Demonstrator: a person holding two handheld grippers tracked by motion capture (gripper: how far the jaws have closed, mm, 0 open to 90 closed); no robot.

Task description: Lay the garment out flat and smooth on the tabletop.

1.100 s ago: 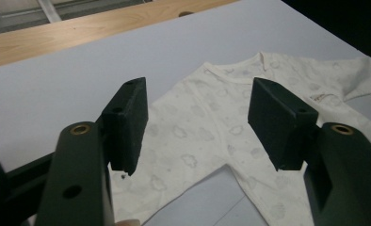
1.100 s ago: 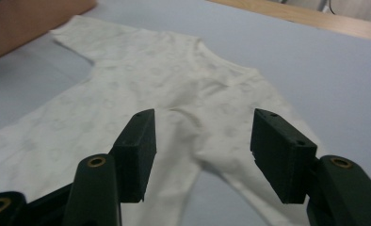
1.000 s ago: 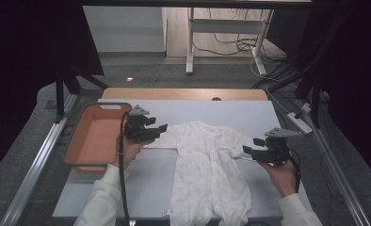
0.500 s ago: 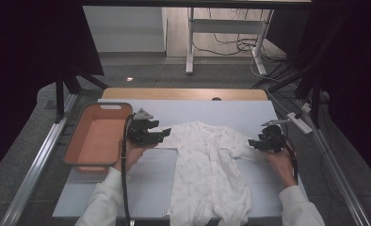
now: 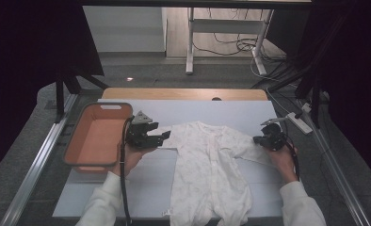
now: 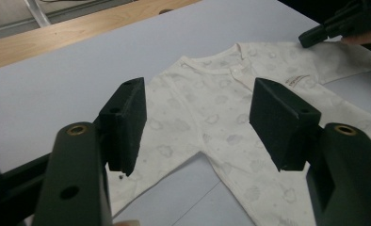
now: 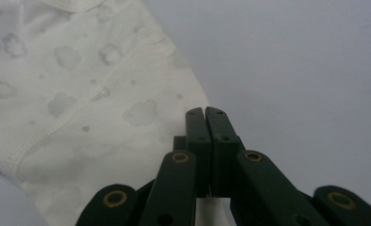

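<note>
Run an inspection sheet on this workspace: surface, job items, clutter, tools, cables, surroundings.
Surface: pale blue-grey table mat over a wooden tabletop edge; flat.
Job's things: white cloud-print baby romper lying face up, sleeves spread.
Clutter: orange plastic basket at the mat's left edge, nothing seen inside.
Grippers: left tool open, hovering by the romper's left sleeve, not touching. Right tool jaws just closed, shut at the right sleeve's edge; cannot tell whether cloth is pinched.
Cables: black tool cable trails down past the left forearm; loose floor cables; white power strip right of the table.
Surroundings: white metal stand behind the table, dark curtains at the sides.
</note>
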